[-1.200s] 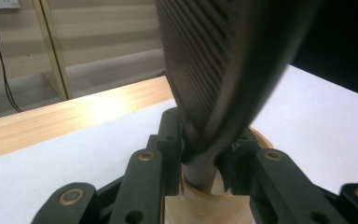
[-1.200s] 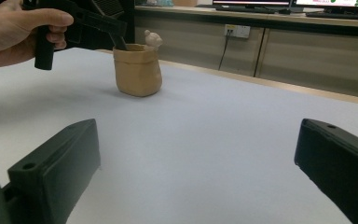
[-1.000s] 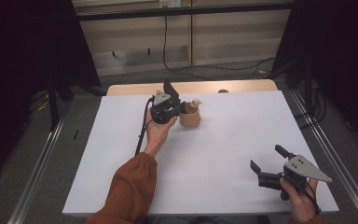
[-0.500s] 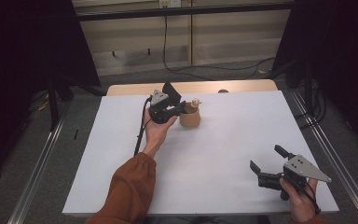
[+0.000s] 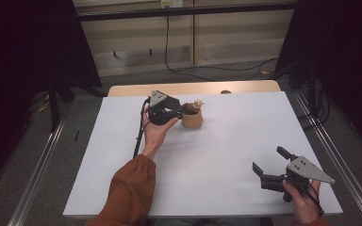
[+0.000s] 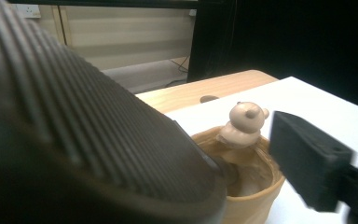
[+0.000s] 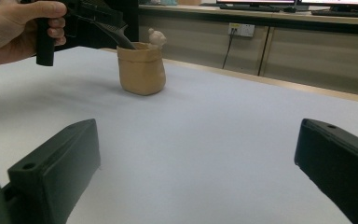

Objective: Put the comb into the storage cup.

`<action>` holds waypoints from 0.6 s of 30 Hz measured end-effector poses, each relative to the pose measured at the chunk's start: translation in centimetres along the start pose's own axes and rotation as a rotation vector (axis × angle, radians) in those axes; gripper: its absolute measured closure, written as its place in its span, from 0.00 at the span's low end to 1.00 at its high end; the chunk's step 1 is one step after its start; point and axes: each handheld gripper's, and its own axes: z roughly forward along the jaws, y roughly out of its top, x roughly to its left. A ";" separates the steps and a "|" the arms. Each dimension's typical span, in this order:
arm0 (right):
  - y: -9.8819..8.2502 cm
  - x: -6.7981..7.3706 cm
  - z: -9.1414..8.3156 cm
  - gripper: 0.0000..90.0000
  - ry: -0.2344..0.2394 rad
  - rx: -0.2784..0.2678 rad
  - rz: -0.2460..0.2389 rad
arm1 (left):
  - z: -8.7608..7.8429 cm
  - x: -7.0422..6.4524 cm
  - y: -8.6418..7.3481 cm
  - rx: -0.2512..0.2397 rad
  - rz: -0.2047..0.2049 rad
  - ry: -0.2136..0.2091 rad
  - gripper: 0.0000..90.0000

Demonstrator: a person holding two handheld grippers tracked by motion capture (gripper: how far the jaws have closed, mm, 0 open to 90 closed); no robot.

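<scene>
A tan clay pot with a small bear figure on its far rim stands on the white table top, towards the back. My left gripper is at the pot's near rim. Its jaws have just been opening. In the left gripper view one ribbed jaw reaches into the pot and the other stands outside it, with the wall between them and the bear beyond. My right gripper rests open at the near right with nothing in it. From there the pot shows far off.
A strip of wooden table shows behind the white top. Metal rails run along both sides on the floor. A black cable trails from the left gripper over the table. Wide bare surface lies between the pot and my right gripper.
The left gripper's jaws have spread apart at the pot's rim. Both hands and the pot stay where they were.
</scene>
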 end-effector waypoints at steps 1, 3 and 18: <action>0.0 0.0 0.0 0.00 0.000 0.000 0.000 | 0.0 0.0 0.0 0.001 -0.002 -0.001 0.17; 0.0 0.0 0.0 0.00 0.002 0.000 0.000 | -0.1 0.1 0.0 0.007 0.002 0.002 0.13; 0.0 0.1 0.1 0.00 0.005 -0.002 -0.003 | -1.2 0.7 0.0 -0.002 0.063 0.011 0.04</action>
